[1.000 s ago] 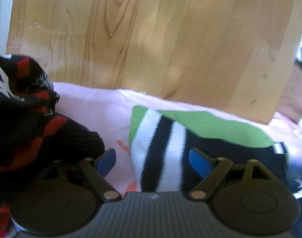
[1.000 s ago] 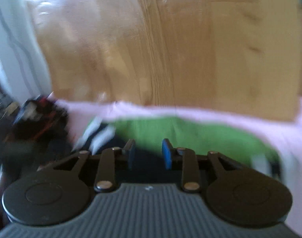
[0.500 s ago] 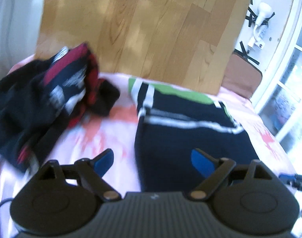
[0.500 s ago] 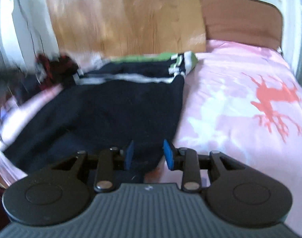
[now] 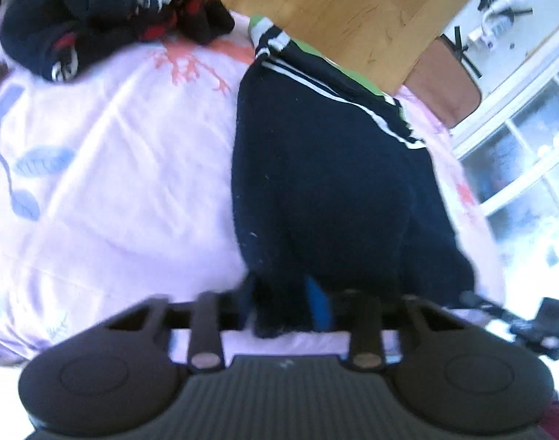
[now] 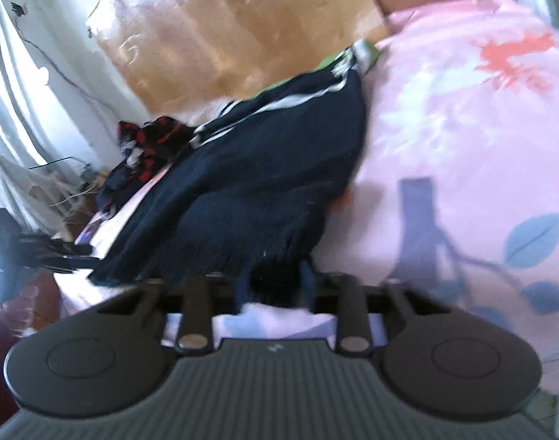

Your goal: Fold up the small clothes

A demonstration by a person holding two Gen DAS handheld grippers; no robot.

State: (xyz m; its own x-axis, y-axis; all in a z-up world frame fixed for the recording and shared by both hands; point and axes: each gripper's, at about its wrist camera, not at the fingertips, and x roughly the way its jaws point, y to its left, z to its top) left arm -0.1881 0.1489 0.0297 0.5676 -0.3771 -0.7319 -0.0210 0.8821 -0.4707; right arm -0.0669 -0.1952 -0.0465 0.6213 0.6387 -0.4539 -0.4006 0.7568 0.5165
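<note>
A dark navy knit garment [image 5: 327,168] with white stripes and a green band lies stretched out on the pink bedsheet [image 5: 114,154]. My left gripper [image 5: 283,304] is shut on its near hem at the left corner. My right gripper [image 6: 274,286] is shut on the near hem of the same garment [image 6: 265,168] at the right corner. The green band [image 6: 365,53] lies at the far end by the wooden board.
A crumpled black, red and white garment [image 5: 107,7] lies at the far left of the bed, also in the right wrist view [image 6: 147,146]. A wooden board [image 5: 353,11] stands at the bed's head. A brown chair back [image 5: 448,88] and a window are at the right.
Both grippers have pulled back from the far end of the navy garment to its near hem. The left gripper has gone from open to shut on the hem.
</note>
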